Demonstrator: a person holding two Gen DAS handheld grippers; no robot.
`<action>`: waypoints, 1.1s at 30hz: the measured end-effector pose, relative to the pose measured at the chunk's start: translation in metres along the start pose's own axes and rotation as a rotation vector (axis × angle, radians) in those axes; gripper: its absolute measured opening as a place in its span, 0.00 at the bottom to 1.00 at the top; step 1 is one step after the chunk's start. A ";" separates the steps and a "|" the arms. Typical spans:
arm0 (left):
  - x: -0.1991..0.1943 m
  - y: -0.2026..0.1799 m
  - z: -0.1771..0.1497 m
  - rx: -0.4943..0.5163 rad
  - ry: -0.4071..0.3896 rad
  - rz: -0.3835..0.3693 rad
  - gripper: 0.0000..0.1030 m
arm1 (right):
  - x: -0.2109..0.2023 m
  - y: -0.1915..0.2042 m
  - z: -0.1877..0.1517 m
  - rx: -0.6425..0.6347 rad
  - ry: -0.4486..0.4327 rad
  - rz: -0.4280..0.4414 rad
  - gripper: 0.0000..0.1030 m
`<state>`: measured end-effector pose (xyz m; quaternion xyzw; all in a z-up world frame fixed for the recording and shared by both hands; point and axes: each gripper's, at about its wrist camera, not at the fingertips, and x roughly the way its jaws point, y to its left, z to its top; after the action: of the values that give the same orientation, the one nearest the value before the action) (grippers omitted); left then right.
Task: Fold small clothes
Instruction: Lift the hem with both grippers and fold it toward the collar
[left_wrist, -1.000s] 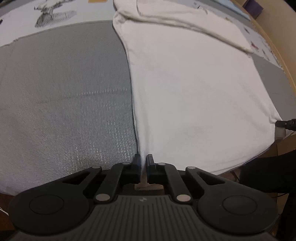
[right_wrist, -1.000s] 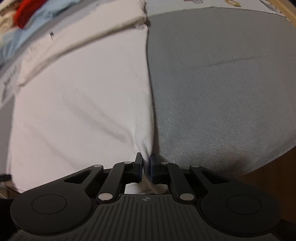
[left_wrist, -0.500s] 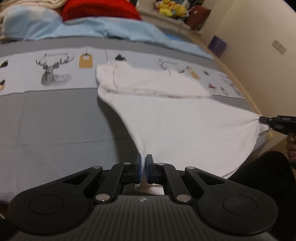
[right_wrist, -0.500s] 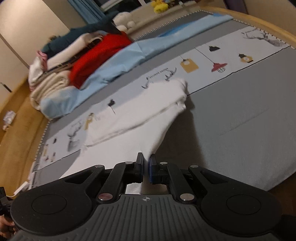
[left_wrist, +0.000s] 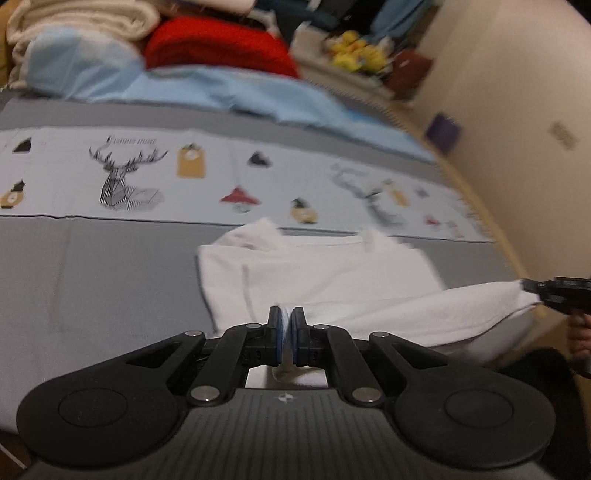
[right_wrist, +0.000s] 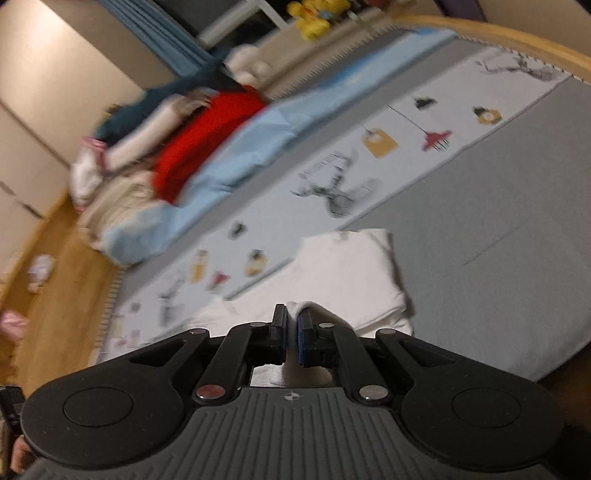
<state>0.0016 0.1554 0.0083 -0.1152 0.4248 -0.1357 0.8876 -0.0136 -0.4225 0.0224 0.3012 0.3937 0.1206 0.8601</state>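
Both hand-held grippers are clenched on one white garment (left_wrist: 332, 273): the left hand-held gripper (left_wrist: 286, 325) pinches a corner of its near hem between its blue-lined jaws, and the right hand-held gripper (right_wrist: 291, 325) grips the opposite corner, white cloth bunched between its jaws. In the left wrist view the right tool also shows at the far right edge, the hem stretched taut and lifted between the two.

Beneath lies a grey mat (left_wrist: 92, 280), the largest thing in sight, crossed by a pale printed band (left_wrist: 184, 192) bearing a deer head, lamps and tags. The garment's far portion rests folded on the grey mat just below that band, while its near edge hangs raised off the mat toward the cameras.

Beyond the band, a light blue sheet (left_wrist: 236, 92) stretches across the mat, with a red textile (left_wrist: 218, 48) and cream bedding (left_wrist: 81, 18) heaped on top. Yellow plush toys (left_wrist: 354, 51) sit blurred near the beige wall. A wooden floor (right_wrist: 51, 258) borders the mat in the right wrist view, where small pink items lie scattered, too blurred to identify.
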 end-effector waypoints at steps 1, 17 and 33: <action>0.024 0.007 0.009 0.006 0.024 0.023 0.05 | 0.019 -0.001 0.007 -0.003 0.018 -0.026 0.05; 0.127 0.089 0.045 -0.147 0.025 0.177 0.11 | 0.161 -0.040 0.064 0.027 0.009 -0.226 0.14; 0.191 0.059 0.032 0.093 0.213 0.213 0.39 | 0.202 -0.015 0.032 -0.400 0.220 -0.253 0.38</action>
<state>0.1504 0.1493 -0.1287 -0.0134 0.5196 -0.0718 0.8513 0.1435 -0.3581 -0.0930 0.0585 0.4875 0.1196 0.8629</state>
